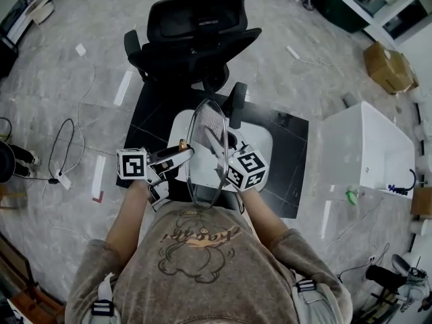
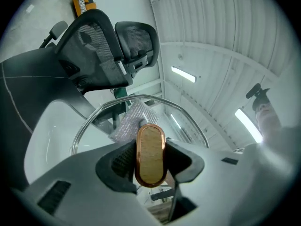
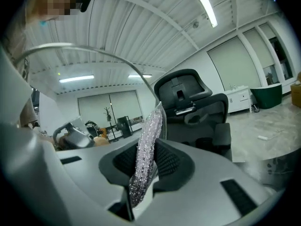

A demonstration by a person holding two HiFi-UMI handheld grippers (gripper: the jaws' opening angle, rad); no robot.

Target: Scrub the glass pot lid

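The glass pot lid is standing on edge above the white worktop. Its lower rim is disappearing behind the grippers and the person's chest. The left gripper is clamping the lid's wooden knob, with its jaws standing fairly wide and the pads pressing the knob's sides. The right gripper is pinching a silvery scrub cloth, jaws nearly together. The cloth is lying at the lid's opposite face, though actual contact with the glass is hard to make out. A black office chair is standing just beyond the worktop.
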